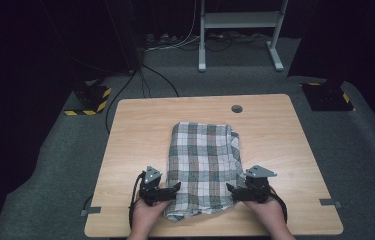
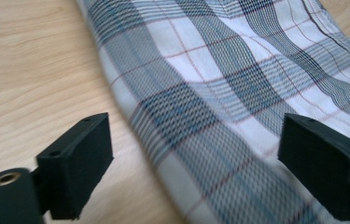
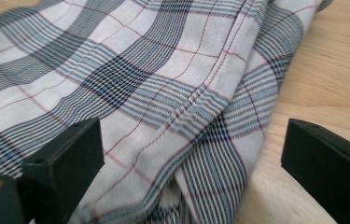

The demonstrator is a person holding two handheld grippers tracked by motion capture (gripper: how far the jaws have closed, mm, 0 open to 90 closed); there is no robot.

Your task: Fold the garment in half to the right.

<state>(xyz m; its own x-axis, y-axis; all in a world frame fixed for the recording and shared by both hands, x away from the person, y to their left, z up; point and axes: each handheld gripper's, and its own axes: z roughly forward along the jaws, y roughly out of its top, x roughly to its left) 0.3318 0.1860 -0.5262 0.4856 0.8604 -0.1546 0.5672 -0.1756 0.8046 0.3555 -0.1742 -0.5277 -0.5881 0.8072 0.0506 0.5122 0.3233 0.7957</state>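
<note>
Folded checked cloth [image 1: 202, 167] lies centred toward the surface's [image 1: 135, 130] near edge, left gripper [image 1: 174, 190] and right gripper [image 1: 231, 190] both wide open and empty at its side edges; risk: a shallow bite catches one layer, spoiling the fold.

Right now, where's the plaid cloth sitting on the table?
In the high view the folded plaid cloth lies at the middle of the wooden table, toward the near edge, between the left gripper and the right gripper.
</note>
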